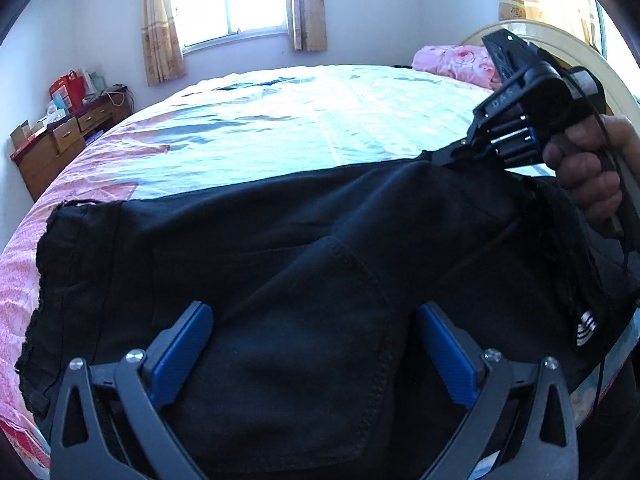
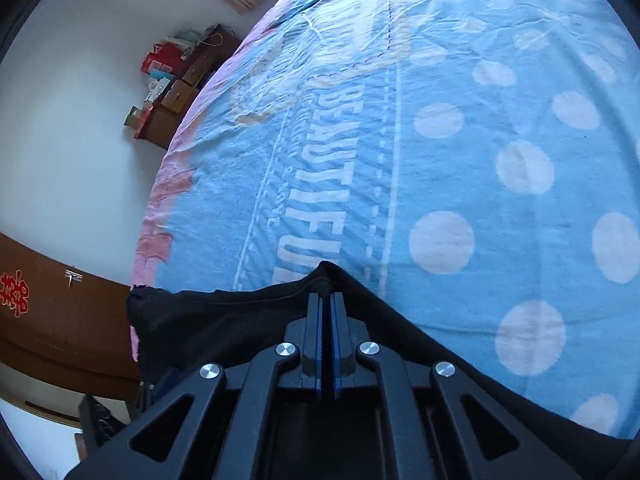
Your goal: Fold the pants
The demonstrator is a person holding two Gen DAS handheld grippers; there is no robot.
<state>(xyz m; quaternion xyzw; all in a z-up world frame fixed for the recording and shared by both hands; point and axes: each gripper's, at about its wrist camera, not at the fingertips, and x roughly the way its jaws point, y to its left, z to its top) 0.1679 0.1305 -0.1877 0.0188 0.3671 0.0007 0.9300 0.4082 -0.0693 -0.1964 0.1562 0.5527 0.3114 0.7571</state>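
Black pants (image 1: 280, 248) lie across the near edge of the bed, back pocket up, a frayed hem at the left. My left gripper (image 1: 314, 312) is open, its blue pads spread either side of the pocket, just above the cloth. My right gripper (image 1: 444, 158) shows at the upper right of the left wrist view, held by a hand, shut on the pants' far right edge and lifting it. In the right wrist view the right gripper (image 2: 327, 296) is shut on a raised peak of the black pants (image 2: 224, 320).
The bed (image 1: 280, 120) has a light blue sheet with white dots (image 2: 480, 160) and a pink border. A pink pillow (image 1: 452, 60) and a round headboard lie at the far right. A wooden dresser (image 1: 60, 140) with boxes stands left of the bed. A window is behind.
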